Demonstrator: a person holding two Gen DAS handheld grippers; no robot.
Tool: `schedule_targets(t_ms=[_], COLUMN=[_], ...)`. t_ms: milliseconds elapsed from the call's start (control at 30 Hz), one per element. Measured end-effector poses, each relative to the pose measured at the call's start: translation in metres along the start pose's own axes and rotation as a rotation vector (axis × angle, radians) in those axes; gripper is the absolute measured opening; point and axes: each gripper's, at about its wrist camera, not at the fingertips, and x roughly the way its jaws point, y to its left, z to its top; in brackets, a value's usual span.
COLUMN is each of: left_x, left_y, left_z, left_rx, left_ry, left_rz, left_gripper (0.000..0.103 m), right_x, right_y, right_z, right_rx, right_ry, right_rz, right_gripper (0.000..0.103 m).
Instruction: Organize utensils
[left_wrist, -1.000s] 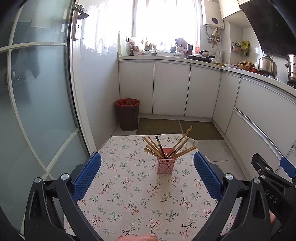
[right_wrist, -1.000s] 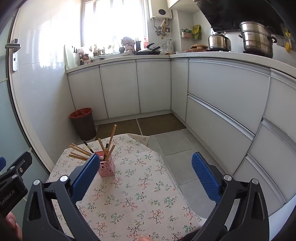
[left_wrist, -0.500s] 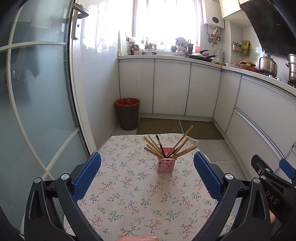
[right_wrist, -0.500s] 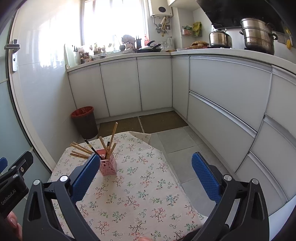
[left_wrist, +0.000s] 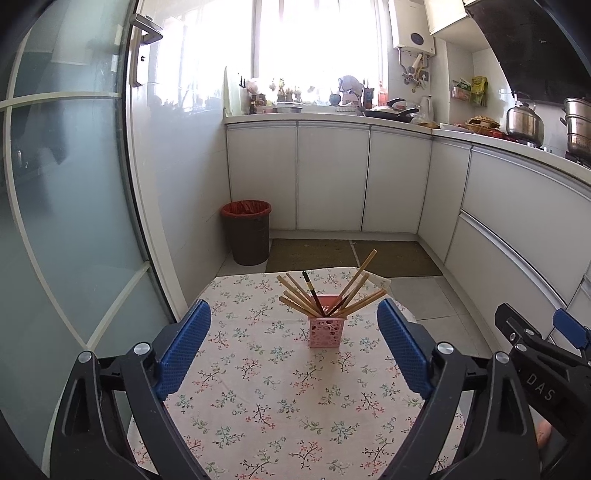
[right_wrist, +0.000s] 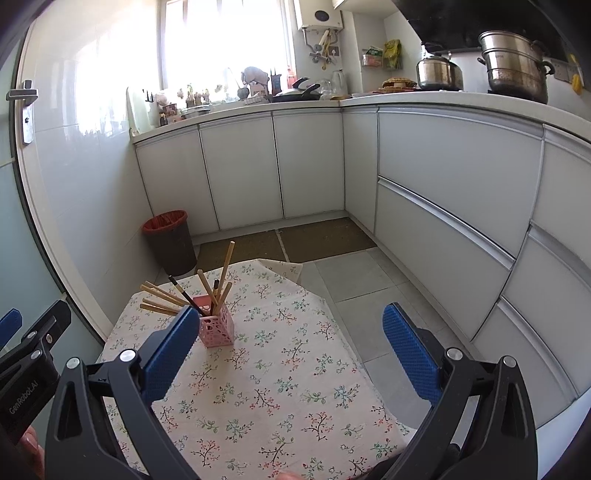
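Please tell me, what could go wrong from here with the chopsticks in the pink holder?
1. The pink holder is small and looks light; the chopsticks fan out and lean past its rim, so pulling one could tip it.
2. The dark chopstick crosses the wooden ones, so grasping one may drag its neighbours.
3. The tablecloth may slide if pushed.

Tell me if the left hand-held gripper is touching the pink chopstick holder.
Apart. The left wrist view shows the left hand-held gripper open, with bare floral tablecloth between both blue pads and the pink chopstick holder.
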Motion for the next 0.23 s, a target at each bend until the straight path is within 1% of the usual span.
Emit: schedule_targets(t_ms=[33,67,233], left_x=[0.0008,0.0009,0.0008], left_y=[0.0009,0.0014,0.0072], left_z=[0.0,0.0001,0.0019], left_rx=[-0.003,-0.008,-0.039], left_ry=[0.007,0.013,0.019], left_rz=[-0.003,-0.003,-0.003], left_gripper=[0.093,0.095,0.096], right_x=[0.0001,0.0,0.0017], right_y=[-0.0001,-0.0004,-0.0009], right_z=[0.0,-0.0002,-0.0005], right_rx=[0.001,0.002,0.013], right_ry=[0.0,-0.001,0.002], right_rz=[0.001,0.0,-0.001], right_gripper=[0.097,0.097,0.097])
